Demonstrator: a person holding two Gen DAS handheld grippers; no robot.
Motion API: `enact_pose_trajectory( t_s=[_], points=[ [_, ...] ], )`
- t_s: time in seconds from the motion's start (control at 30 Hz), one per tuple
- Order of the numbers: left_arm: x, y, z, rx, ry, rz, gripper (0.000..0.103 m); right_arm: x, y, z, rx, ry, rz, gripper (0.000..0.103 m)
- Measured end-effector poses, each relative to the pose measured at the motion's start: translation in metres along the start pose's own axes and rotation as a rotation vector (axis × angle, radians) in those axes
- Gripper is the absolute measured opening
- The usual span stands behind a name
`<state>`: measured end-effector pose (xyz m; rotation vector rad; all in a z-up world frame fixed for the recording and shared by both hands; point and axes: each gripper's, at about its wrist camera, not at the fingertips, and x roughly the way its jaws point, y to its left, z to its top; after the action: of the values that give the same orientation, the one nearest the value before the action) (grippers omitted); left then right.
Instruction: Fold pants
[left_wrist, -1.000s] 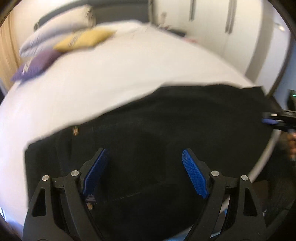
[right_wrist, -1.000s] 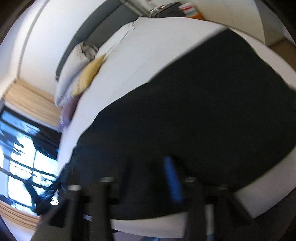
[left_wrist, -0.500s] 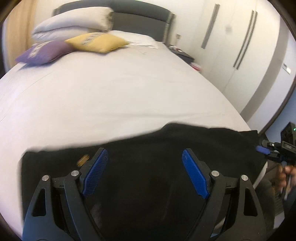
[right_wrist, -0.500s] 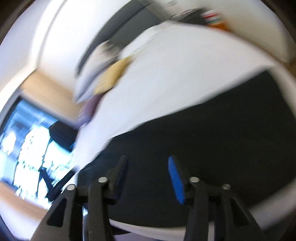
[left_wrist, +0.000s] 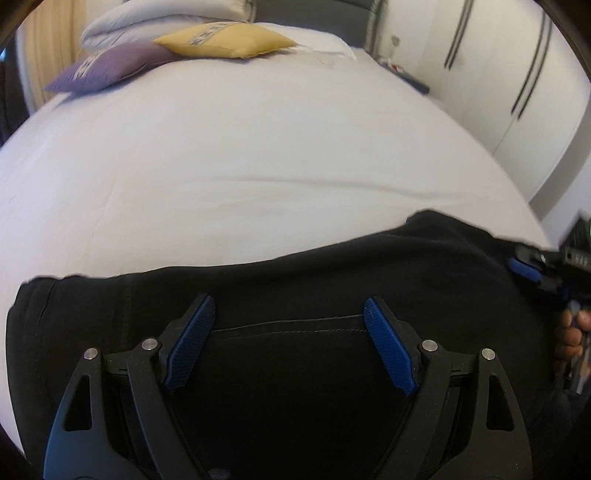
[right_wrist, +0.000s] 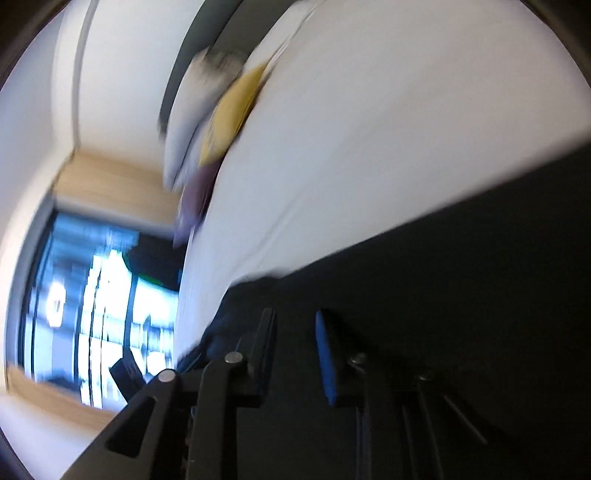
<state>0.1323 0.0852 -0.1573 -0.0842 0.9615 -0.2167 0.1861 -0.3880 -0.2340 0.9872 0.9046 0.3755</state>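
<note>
Black pants (left_wrist: 295, 288) lie flat across the near edge of a white bed (left_wrist: 240, 155). A stitched seam runs between my left fingers. My left gripper (left_wrist: 290, 312) is open and empty, just above the pants. My right gripper (right_wrist: 293, 317) hovers over the pants (right_wrist: 461, 295) near their edge, its jaws a small gap apart with nothing between them. The right wrist view is tilted and blurred. The right gripper also shows at the right edge of the left wrist view (left_wrist: 532, 269), held by a hand.
A yellow cushion (left_wrist: 225, 38), a purple cushion (left_wrist: 107, 68) and white pillows (left_wrist: 166, 18) lie at the head of the bed. White wardrobe doors (left_wrist: 517, 74) stand to the right. A window (right_wrist: 96, 314) is beyond the bed's left side.
Both grippers have dropped lower and closer to the pants. The right wrist view has rolled and swung toward the window. The pants now lie flatter along the bed's near edge.
</note>
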Motion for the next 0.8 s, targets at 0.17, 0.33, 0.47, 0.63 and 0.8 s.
enact_pose_trajectory(
  t_s=[0.17, 0.33, 0.47, 0.63, 0.8],
  points=[
    [-0.023, -0.006, 0.006, 0.006, -0.046, 0.014, 0.083, -0.167, -0.068, -0.009, 0.149, -0.294, -0.202, 0.055],
    [-0.08, -0.036, -0.023, -0.018, -0.13, -0.067, 0.083, -0.289, -0.114, -0.061, 0.327, -0.499, -0.205, 0.079],
    [-0.099, -0.063, -0.026, -0.074, -0.143, -0.162, 0.083, -0.313, -0.15, -0.087, 0.454, -0.536, -0.156, 0.079],
    [-0.125, -0.107, -0.041, -0.07, -0.127, -0.221, 0.083, -0.29, -0.168, -0.088, 0.528, -0.507, -0.041, 0.079],
    [-0.142, -0.128, -0.059, -0.082, -0.108, -0.252, 0.083, -0.255, -0.151, -0.078, 0.545, -0.527, 0.028, 0.079]
  ],
)
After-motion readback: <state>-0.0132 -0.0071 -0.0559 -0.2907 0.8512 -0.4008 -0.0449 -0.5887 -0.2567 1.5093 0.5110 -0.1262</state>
